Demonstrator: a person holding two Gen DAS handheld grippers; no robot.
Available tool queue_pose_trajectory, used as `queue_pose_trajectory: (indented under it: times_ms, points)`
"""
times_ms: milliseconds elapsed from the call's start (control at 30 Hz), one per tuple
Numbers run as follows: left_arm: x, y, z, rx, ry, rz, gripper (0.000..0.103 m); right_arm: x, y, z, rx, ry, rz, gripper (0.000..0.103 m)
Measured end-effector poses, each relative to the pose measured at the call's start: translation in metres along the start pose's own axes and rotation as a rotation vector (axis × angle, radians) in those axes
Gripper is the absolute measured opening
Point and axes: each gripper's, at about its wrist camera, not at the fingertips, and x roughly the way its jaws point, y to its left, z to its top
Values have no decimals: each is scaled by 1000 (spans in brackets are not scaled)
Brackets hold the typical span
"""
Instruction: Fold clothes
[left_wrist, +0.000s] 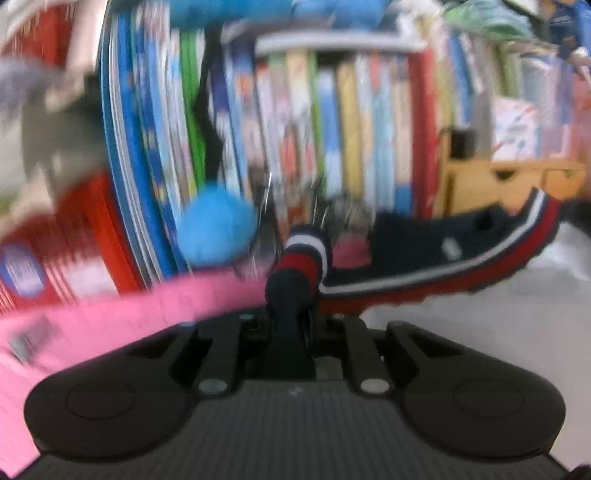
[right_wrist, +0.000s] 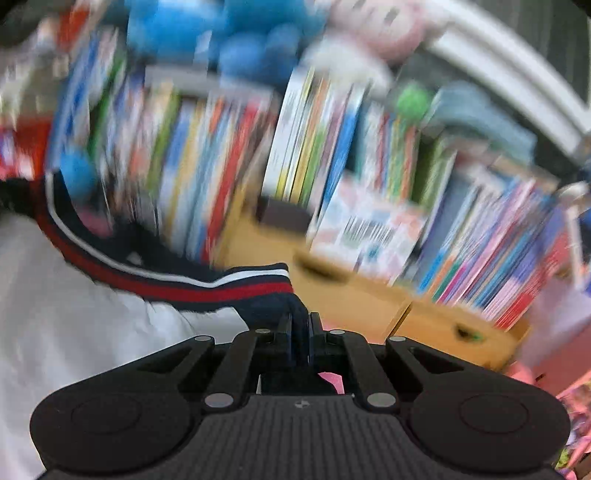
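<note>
A navy garment with a red and white striped band hangs stretched between my two grippers above a white surface. My left gripper is shut on a bunched corner of it; the striped band runs away to the right. In the right wrist view the same garment stretches off to the left, and my right gripper is shut on its other corner. Both views are heavily blurred.
A bookshelf packed with colourful books fills the background, with blue plush toys on top. A wooden box with drawers stands below the books. A pink cloth lies at left beside the white surface.
</note>
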Motion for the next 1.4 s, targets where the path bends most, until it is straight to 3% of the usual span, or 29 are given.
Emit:
queue_pose_trajectory:
  times_ms: [200, 267, 367, 400, 467, 500, 533, 633, 700, 733, 867, 1000, 1067, 1133, 1267, 1333, 1400]
  points:
    - [13, 8, -3, -8, 91, -6, 43, 35, 19, -37, -69, 99, -26, 10]
    - [6, 11, -2, -13, 83, 22, 58, 41, 26, -40, -100, 116, -40, 12]
    - [-27, 20, -2, -41, 27, 60, 57, 41, 38, -36, -182, 108, -92, 12]
    - [-44, 25, -3, -55, -7, 65, 58, 38, 39, -35, -198, 102, -104, 18]
    - [-73, 31, -5, -58, -60, 65, 67, 25, 31, -32, -171, 83, -122, 43]
    - [-88, 34, -9, -56, -78, 60, 67, 15, 22, -31, -121, 67, -121, 62]
    - [-104, 36, -14, -54, -95, 55, 67, 4, 11, -30, -62, 49, -109, 69]
    - [-137, 34, -36, -78, -102, 13, 67, -32, -19, -31, 87, 19, -100, 69]
    - [-142, 19, -52, -44, -68, 12, 67, -61, -18, -32, 82, -42, -53, 69]
    - [-145, 11, -60, -26, -51, 13, 67, -77, -4, -32, 23, -73, -21, 69]
    - [-136, -20, -82, 123, 33, 134, 68, -126, 89, -31, -270, -189, 110, 67]
    - [-128, -24, -96, 182, 63, 209, 69, -141, 154, -36, -400, -220, 217, 67]
    - [-128, -23, -99, 183, 62, 221, 69, -134, 163, -46, -457, -204, 177, 67]
    - [-127, -23, -99, 186, 62, 225, 69, -128, 145, -56, -452, -174, 138, 68]
    - [-127, -26, -100, 213, 56, 241, 69, -118, 84, -79, -429, -35, -52, 64]
    - [-127, -25, -100, 213, 57, 239, 69, -112, 43, -109, -443, 48, -202, 50]
    - [-127, -23, -99, 202, 59, 231, 69, -112, -1, -122, -319, 150, -238, 50]
